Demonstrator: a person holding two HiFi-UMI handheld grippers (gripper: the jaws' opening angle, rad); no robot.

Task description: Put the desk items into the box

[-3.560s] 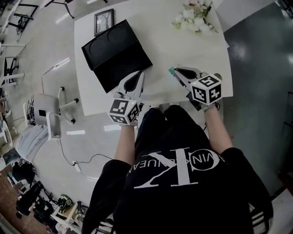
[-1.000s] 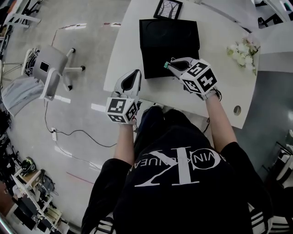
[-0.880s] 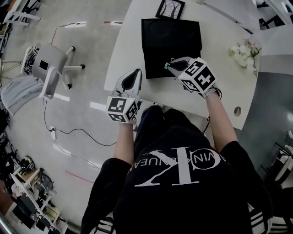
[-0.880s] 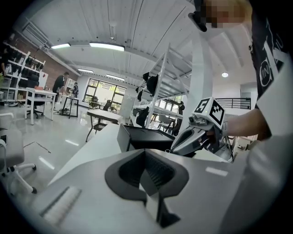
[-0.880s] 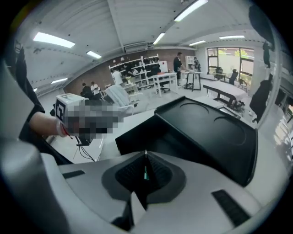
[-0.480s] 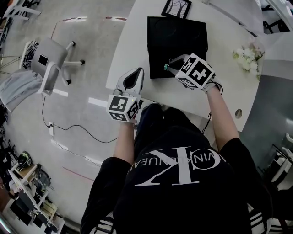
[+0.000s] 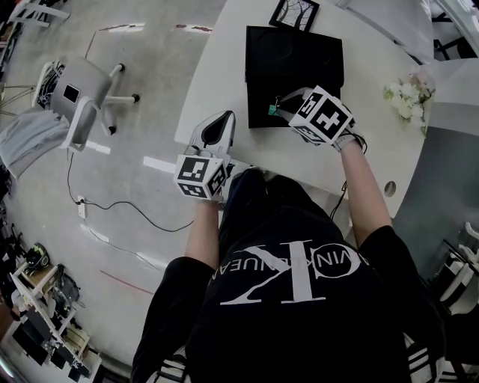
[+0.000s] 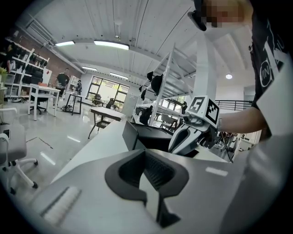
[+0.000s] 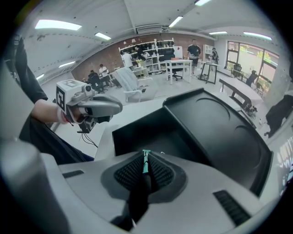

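Note:
A black box lies open on the white table, its lid folded back toward the far side. My right gripper hovers at the box's near edge, shut on a thin dark pen with a teal tip. In the right gripper view the box's empty tray lies just past the jaws. My left gripper is shut on nothing at the table's left front corner. Its own view shows the right gripper in front of the box.
A framed picture lies behind the box. White flowers sit at the table's right side, and a cable hole is near the right front edge. A white office chair stands on the floor to the left.
The right gripper has carried the pen from the table's right front over to the box's near edge. The left gripper has stayed at the table's left front corner, still shut.

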